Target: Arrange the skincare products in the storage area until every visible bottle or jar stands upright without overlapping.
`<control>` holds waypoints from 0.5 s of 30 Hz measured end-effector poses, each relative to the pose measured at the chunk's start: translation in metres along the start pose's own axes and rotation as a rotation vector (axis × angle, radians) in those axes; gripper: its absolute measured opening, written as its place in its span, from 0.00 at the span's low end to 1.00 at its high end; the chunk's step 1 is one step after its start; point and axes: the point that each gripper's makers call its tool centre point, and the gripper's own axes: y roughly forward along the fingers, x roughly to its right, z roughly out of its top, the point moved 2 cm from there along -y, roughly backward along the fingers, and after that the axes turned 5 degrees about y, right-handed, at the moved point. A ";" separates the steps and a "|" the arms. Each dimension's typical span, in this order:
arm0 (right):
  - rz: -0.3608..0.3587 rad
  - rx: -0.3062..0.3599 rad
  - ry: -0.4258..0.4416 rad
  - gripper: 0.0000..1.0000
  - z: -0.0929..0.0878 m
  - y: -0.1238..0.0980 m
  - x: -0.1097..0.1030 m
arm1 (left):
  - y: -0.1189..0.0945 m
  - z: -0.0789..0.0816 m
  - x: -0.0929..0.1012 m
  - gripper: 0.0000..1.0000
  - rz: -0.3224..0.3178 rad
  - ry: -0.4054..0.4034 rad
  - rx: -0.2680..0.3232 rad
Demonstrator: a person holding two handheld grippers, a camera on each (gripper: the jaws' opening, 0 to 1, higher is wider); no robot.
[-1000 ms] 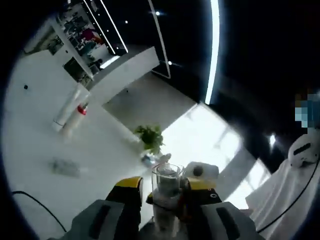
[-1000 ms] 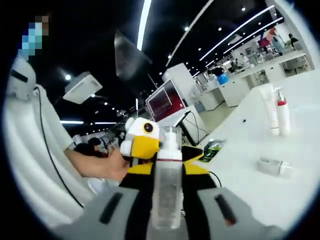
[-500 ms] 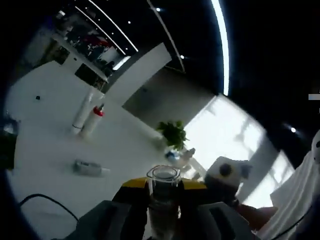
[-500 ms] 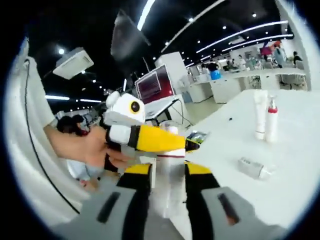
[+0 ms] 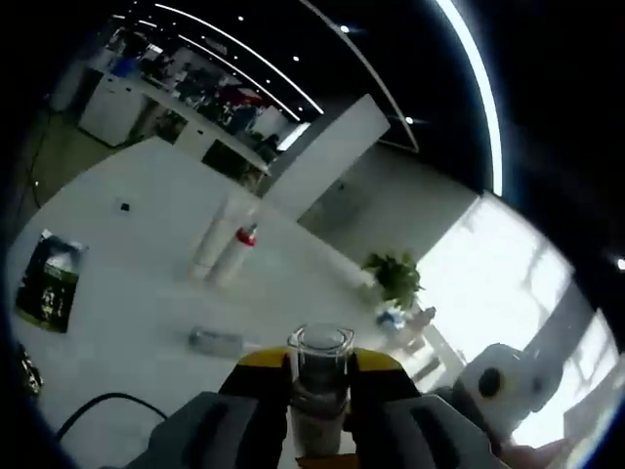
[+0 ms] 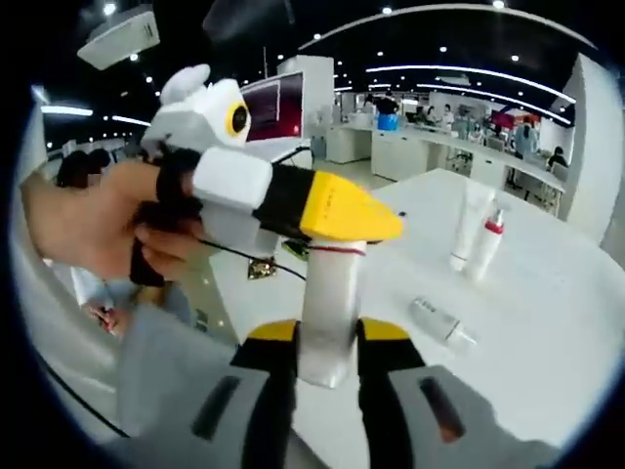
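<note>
Two grippers were clamped on one item: the right gripper (image 6: pixel 327 357) held the body of a tall translucent white pump bottle (image 6: pixel 330 318) between its jaws, while the left gripper (image 6: pixel 386 223), seen in the right gripper view, had its yellow tips closed over the bottle's top by the red collar. In the left gripper view, the left gripper (image 5: pixel 319 376) pinched a clear cap (image 5: pixel 319 354), likely that same bottle's top. My read: this was a mid-air step, perhaps seating or removing the cap, with the bottle not yet placed. Next it would need setting down upright on open tabletop, well apart from the others.

Out on the white table (image 6: pixel 547 322), a white tube (image 6: pixel 467 227) and a white bottle with a red cap (image 6: pixel 487 241) stood upright just beside each other at the far side. Nearer lay a small clear bottle (image 6: pixel 439 321) on its side, which would want righting. A dark packet (image 5: pixel 51 281) lay flat at the table's left. Beyond were a potted green plant (image 5: pixel 396 277), bright windows, white counters and ceiling light strips.
</note>
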 end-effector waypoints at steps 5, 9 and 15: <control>0.163 0.096 0.223 0.21 0.010 -0.011 -0.001 | 0.001 0.008 0.011 0.22 -0.134 0.023 -0.005; 0.319 0.183 0.331 0.21 0.023 -0.023 -0.008 | 0.000 0.014 0.029 0.34 -0.291 0.002 -0.016; 0.506 0.228 0.351 0.19 0.034 -0.040 -0.024 | -0.006 0.013 0.056 0.31 -0.481 -0.047 -0.027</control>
